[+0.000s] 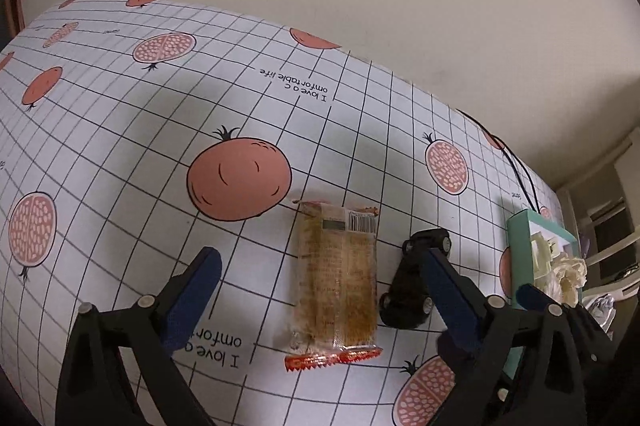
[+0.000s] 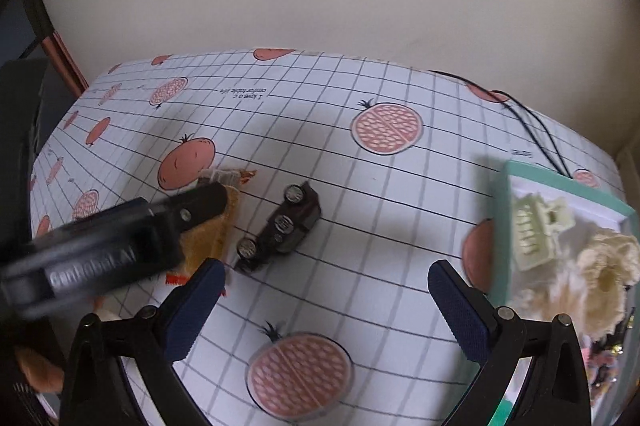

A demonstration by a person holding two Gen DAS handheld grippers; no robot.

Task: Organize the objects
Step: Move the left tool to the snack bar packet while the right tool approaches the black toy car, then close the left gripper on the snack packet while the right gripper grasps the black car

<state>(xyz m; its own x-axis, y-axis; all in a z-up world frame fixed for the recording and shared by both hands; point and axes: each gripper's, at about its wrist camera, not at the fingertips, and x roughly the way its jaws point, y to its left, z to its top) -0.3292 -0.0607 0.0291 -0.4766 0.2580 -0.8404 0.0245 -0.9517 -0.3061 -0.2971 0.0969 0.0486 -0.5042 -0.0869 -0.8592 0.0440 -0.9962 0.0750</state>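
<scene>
Surface (image 1: pixel 360 130): covered with a white grid-pattern cloth printed with pomegranates. Print reads "I love a comfortable life", upside down from the left wrist view.

Snack packet (image 1: pixel 338 282): clear wrapper, orange crimped ends, brown bar inside. It lies flat on the surface, lengthwise between the fingers of the left tool (image 1: pixel 320 290). A barcode label sits at its far end; the small text on it is too fine to read. In the right wrist view most of the packet is hidden behind the left tool's body, which carries raised lettering too blurred to make out.

Toy car (image 1: pixel 416 282): black, touching or nearly touching the packet's right edge; partly covered by the left tool's right finger. From the right wrist view it lies on its side or back, wheels showing.

Left tool: fingers wide apart, straddling the packet, gripping nothing.

Right tool (image 2: pixel 322 286): fingers wide apart, empty, over bare cloth nearer the camera than the car.

Teal box (image 2: pixel 505 226): right of the car, cut off by the frame edge. It holds a cream hair clip (image 2: pixel 538 234) and a cream scrunchie (image 2: pixel 604 278); the items lower in the box are blurred.

Black cable (image 2: pixel 532 122): runs beyond the box.
</scene>
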